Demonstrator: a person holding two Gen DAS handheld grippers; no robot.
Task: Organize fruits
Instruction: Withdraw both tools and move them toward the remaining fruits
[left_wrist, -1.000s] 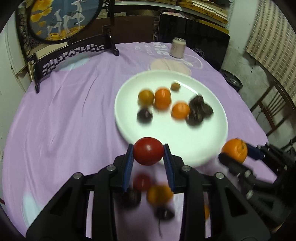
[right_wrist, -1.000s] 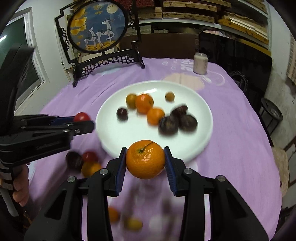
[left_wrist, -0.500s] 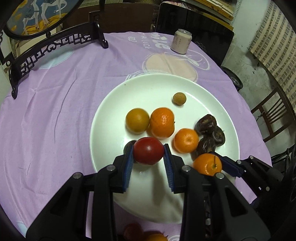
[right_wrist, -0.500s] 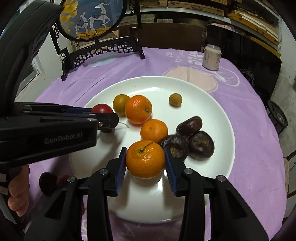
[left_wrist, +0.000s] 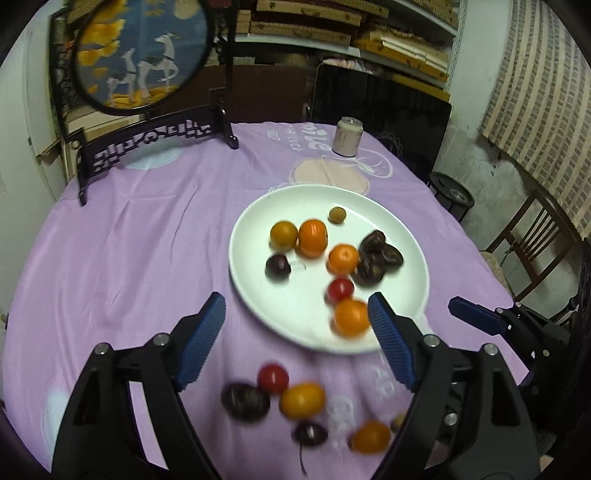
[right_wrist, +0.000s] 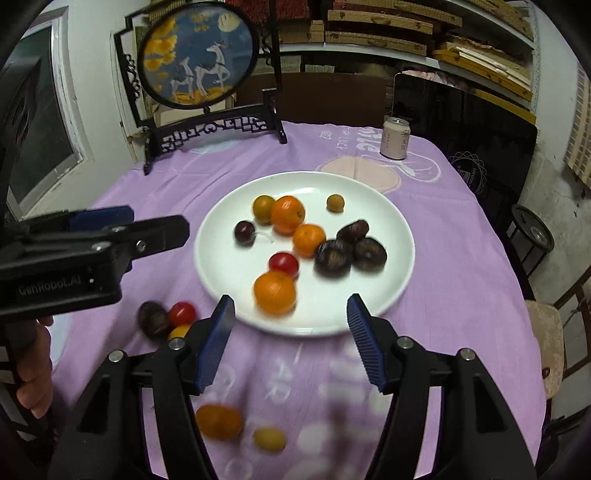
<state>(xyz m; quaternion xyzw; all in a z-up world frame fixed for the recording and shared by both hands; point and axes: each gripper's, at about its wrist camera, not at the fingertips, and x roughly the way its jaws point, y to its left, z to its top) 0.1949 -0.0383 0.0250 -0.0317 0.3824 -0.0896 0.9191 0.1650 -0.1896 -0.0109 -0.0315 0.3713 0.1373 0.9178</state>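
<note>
Fruit was found in two places: a white plate (right_wrist: 391, 236) at mid-worktop carried oranges, dark plums, a small brown fruit, a tomato (right_wrist: 283, 263) and the nearest orange (right_wrist: 275, 292); loose fruit lay on the purple cloth (left_wrist: 147, 236) in front of the plate, among it a tomato (left_wrist: 273, 377), a dark plum (left_wrist: 245, 401) and an orange (left_wrist: 302, 400)

Judged light, round and prone to roll. The tomatoes looked thin-skinned and liable to bruise; the oranges firmer. Best hold: across the widest part, with gentle pressure

Left tool (left_wrist: 295, 338): jaws opening, wide apart, nothing between the pads, touching nothing. Right tool (right_wrist: 290, 339): jaws likewise opening, empty, poised above the plate's near rim. Neither tool held fruit
</note>
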